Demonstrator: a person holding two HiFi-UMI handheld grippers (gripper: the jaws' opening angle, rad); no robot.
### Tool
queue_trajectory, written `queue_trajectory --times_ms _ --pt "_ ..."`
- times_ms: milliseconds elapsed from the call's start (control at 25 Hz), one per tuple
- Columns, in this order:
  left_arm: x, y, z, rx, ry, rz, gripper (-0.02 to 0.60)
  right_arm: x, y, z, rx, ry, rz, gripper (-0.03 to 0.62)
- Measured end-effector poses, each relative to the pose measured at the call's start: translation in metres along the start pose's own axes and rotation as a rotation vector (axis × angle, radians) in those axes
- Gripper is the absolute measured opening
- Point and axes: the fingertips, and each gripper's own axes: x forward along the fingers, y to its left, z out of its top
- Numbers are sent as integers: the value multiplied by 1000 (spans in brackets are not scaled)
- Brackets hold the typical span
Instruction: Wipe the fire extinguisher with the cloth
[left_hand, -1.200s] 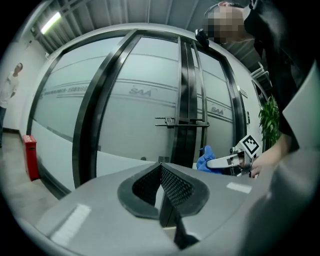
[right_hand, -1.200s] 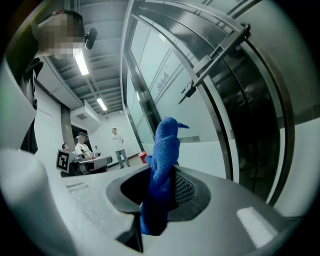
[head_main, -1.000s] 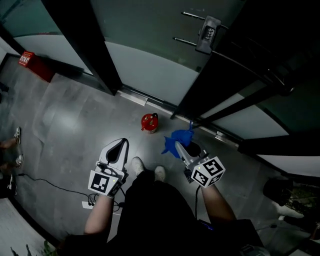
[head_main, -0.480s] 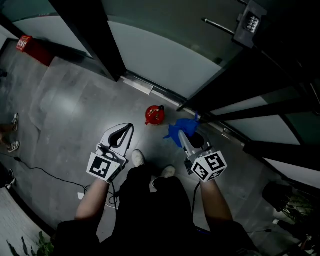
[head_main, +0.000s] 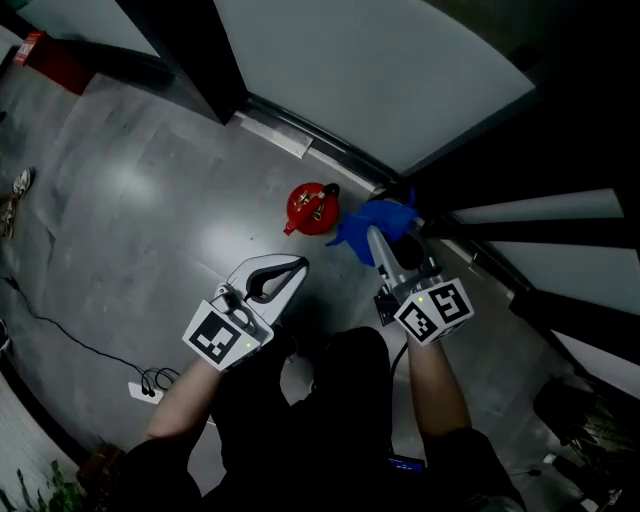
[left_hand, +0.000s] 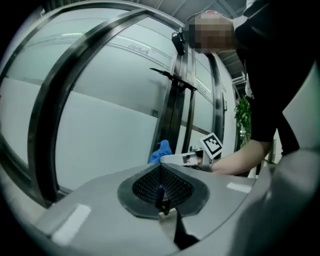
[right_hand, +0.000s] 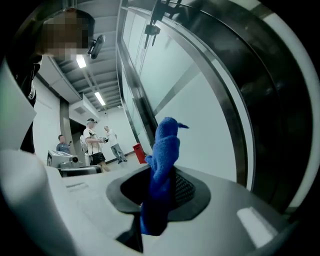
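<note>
Red fire extinguisher (head_main: 311, 206), upright on the grey floor (head_main: 150, 200) by the glass door. Blue cloth (head_main: 385, 218) is clamped in the right gripper (head_main: 372, 238) just beside it; contact cannot be judged. The left gripper (head_main: 296, 266) is closed, empty. Wiping is judged unstarted.

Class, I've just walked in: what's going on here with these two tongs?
A person stands over a red fire extinguisher on the grey floor beside glass doors. The right tongs are shut on a blue cloth, held close by the extinguisher; whether it touches is unclear. The left tongs are shut, empty, and hang short of it.
</note>
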Motion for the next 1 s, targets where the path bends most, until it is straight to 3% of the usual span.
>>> queue_trajectory --times_ms 160,280,440,600,800,920,1000 --pt "20 -29 -79 16 -19 -190 7 25 -30 -64 -79 -52 57 89" --pt "23 -39 -116 2 -83 -264 6 37 -44 -87 -135 -128 92 89" --pt "29 -49 -162 64 -33 -275 6 43 -60 -105 -171 -158 73 89" --pt "31 -43 -172 133 -19 -252 8 66 -73 -86 -119 -145 40 89" --pt "25 -30 -167 -46 -76 -187 7 93 -89 -109 -18 -76 -14 89" --pt "24 -24 -165 -51 -79 -171 8 103 -85 -132 29 -42 2 89" --pt "20 -19 -177 -45 -39 -173 8 107 -81 -143 57 -36 6 89"
